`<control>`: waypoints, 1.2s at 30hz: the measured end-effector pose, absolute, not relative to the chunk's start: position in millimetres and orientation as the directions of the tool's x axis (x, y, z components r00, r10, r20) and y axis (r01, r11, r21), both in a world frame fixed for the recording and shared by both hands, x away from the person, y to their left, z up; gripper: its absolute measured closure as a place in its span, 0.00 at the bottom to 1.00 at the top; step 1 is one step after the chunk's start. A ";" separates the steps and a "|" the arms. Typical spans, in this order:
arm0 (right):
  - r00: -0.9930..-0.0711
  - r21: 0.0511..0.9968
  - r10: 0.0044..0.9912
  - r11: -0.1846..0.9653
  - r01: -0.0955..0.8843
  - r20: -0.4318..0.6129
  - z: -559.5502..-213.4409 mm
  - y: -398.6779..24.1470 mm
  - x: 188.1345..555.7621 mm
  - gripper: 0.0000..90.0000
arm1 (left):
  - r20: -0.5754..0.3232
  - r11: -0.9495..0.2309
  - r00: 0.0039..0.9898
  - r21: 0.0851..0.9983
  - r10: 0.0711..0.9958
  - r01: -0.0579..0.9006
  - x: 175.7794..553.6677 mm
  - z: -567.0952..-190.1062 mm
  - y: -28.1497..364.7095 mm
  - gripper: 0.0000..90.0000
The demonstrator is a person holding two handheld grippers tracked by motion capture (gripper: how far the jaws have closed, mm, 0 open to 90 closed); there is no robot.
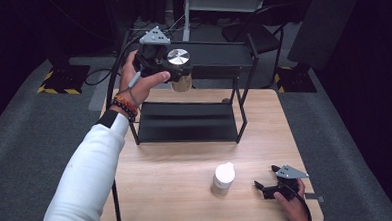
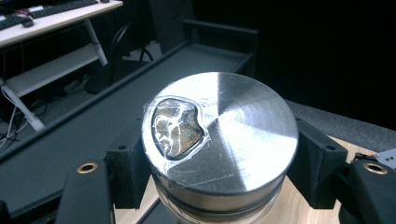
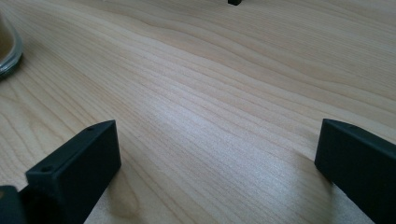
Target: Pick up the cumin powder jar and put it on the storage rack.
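Brushed-metal lid: high view, left gripper (image 1: 174, 66) holds jar (image 1: 180, 73) aloft above black two-tier rack (image 1: 187, 122), level with top shelf (image 1: 216, 54). White-capped bottle (image 1: 222, 179) stands on wooden table (image 1: 176, 166), near right gripper (image 1: 265, 186), which lies low at front edge.

Left gripper view: jaws clamped on jar (image 2: 219, 140) just under lid rim; tape patch on lid; shelf behind.

Right gripper view: jaws wide apart, nothing between, bare wood.

Risk, judged: grip sits high on glass, so jar may swing or slip; base may catch shelf rail on approach.
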State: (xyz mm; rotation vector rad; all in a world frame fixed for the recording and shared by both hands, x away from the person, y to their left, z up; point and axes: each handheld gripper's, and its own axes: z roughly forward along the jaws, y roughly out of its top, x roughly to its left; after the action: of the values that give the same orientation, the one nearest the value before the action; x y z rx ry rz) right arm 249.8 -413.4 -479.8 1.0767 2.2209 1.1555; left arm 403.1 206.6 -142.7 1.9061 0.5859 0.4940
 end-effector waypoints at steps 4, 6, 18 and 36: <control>-0.616 0.821 0.788 0.357 0.445 -0.009 -479.8 -413.4 249.8 0.00 | 0.073 -0.342 0.794 0.923 0.604 0.175 407.3 -135.4 204.1 0.35; -0.616 0.821 0.788 0.357 0.445 -0.009 -479.8 -413.4 249.7 0.00 | 0.064 -0.331 0.797 0.927 0.601 0.176 411.1 -132.9 203.9 0.35; -0.617 0.821 0.787 0.357 0.445 -0.009 -479.8 -413.6 249.5 0.00 | 0.083 -0.345 0.792 0.924 0.605 0.166 431.8 -108.0 187.4 0.35; -0.616 0.822 0.788 0.357 0.444 -0.009 -479.8 -413.5 249.2 0.00 | 0.095 -0.371 0.774 0.909 0.626 0.189 480.5 -106.2 159.0 0.35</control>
State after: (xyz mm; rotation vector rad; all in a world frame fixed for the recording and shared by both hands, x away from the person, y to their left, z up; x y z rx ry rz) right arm 249.2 -413.5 -479.8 1.0760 2.2206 1.1559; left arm 480.5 159.0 -106.2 1.9314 0.6169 0.5293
